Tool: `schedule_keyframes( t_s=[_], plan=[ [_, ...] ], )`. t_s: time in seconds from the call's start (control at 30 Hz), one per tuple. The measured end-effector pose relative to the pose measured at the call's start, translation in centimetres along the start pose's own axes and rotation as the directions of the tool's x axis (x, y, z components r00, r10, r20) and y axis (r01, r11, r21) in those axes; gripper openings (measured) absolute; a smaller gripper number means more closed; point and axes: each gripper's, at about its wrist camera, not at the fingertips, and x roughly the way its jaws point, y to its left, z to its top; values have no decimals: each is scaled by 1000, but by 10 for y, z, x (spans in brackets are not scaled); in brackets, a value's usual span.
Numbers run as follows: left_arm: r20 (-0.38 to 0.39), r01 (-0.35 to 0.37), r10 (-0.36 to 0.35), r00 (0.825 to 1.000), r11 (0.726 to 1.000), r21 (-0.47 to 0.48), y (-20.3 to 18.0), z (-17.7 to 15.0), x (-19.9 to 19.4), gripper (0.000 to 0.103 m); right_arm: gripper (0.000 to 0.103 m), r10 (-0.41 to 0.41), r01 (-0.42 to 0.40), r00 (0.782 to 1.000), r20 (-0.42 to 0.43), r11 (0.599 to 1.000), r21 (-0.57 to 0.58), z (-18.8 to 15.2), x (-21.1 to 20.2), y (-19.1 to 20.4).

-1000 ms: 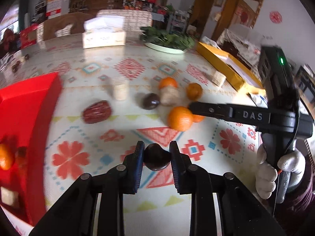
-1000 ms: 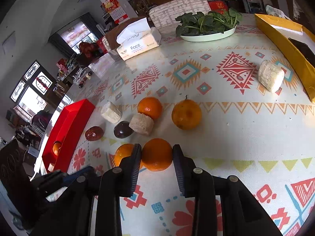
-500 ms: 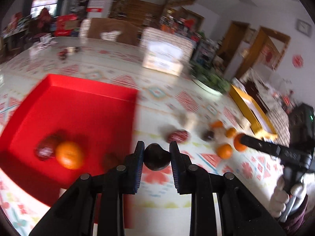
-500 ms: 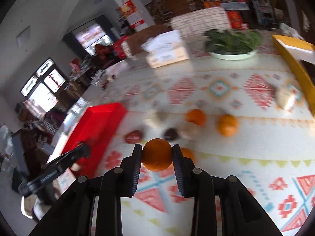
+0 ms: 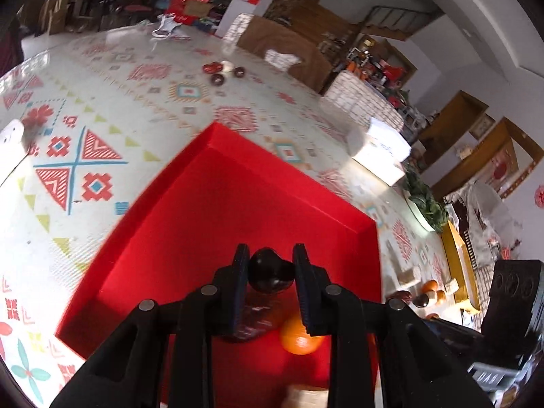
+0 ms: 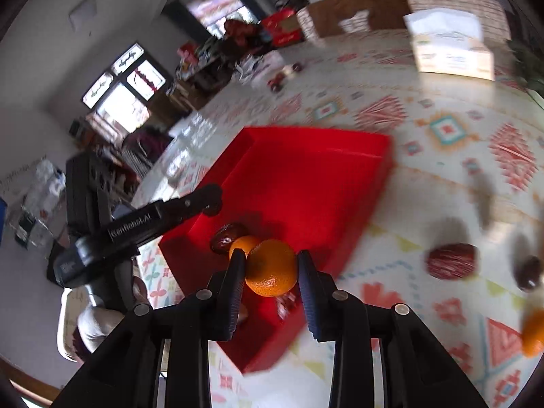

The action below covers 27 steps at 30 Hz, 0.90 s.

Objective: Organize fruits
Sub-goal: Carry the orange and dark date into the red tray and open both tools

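My left gripper (image 5: 269, 273) is shut on a dark round fruit (image 5: 270, 274) and hangs over the red tray (image 5: 210, 224). Under it in the tray lie an orange (image 5: 300, 339) and a dark red date (image 5: 253, 319). My right gripper (image 6: 272, 267) is shut on an orange (image 6: 272, 268) above the tray's (image 6: 316, 183) near corner. In the right wrist view the left gripper (image 6: 207, 200) reaches over the tray's left wall, with a date (image 6: 226, 234) and an orange (image 6: 245, 243) lying inside.
On the patterned tablecloth right of the tray lie a red date (image 6: 451, 261), a dark fruit (image 6: 528, 272) and an orange (image 6: 533, 333). A tissue box (image 6: 450, 46) stands at the back. A yellow box (image 5: 462, 265) and a plate of greens (image 5: 425, 207) sit far right.
Both grippers swung left from the loose fruits to the red tray, each carrying its fruit. The left one now hangs over the tray's inside; the right one has reached its near corner.
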Motion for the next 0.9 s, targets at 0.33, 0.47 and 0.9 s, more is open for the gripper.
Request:
schedule_keyframes(
  t_s=[0.33,0.47,0.9],
  plan=[
    [0,-10,10,1000,1000,-22,16,1,1,27,34,-79,78,996,-30,996,-41,5,32,12],
    [12,-10,10,1000,1000,-22,16,1,-1,36,36,-95,94,995,-31,995,-36,7,35,9],
    [63,13,-14,998,1000,17,-19,-8,-34,77,41,-52,49,997,52,997,56,7,-4,-7]
  ],
)
